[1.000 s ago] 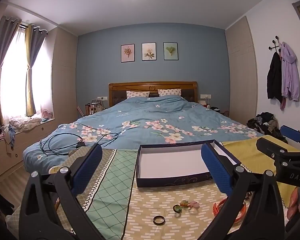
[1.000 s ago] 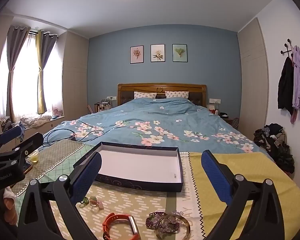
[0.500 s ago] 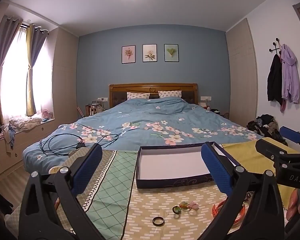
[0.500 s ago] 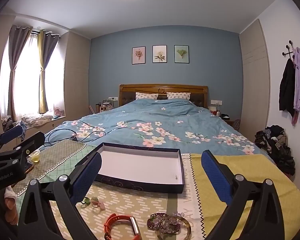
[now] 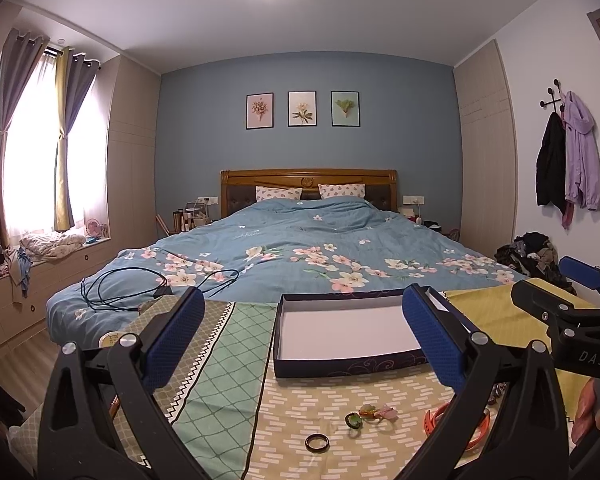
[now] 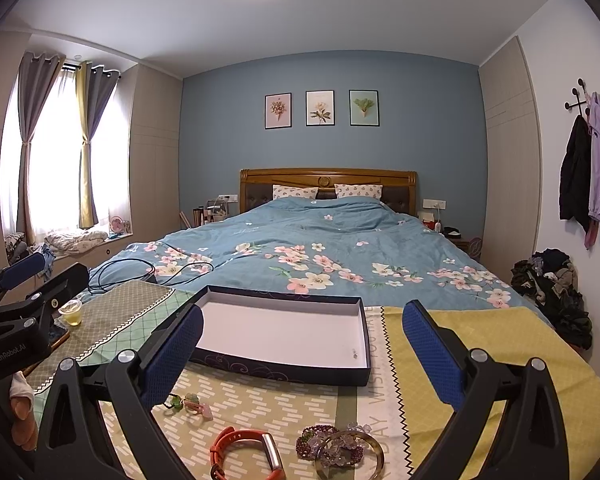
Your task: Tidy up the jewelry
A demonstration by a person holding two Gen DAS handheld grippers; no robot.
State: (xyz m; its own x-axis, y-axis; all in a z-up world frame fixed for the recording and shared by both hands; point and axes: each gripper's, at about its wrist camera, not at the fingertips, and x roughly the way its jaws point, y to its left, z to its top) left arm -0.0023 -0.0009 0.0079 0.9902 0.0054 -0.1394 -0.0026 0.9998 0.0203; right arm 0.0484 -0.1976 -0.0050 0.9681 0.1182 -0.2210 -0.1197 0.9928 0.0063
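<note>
Hovering wide open and empty, left gripper [image 5: 300, 340] over black ring [image 5: 317, 443] | right gripper [image 6: 300, 344] gaping too, nothing held | orange band [image 6: 246, 454], beaded bracelets [image 6: 332, 446] on cloth near empty box [image 6: 284, 336]

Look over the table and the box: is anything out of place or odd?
Yes. The box sits empty while the jewelry lies loose on the tablecloth: a dark ring, an orange band and a beaded bracelet pile. Nothing looks damaged or spilled.
</note>
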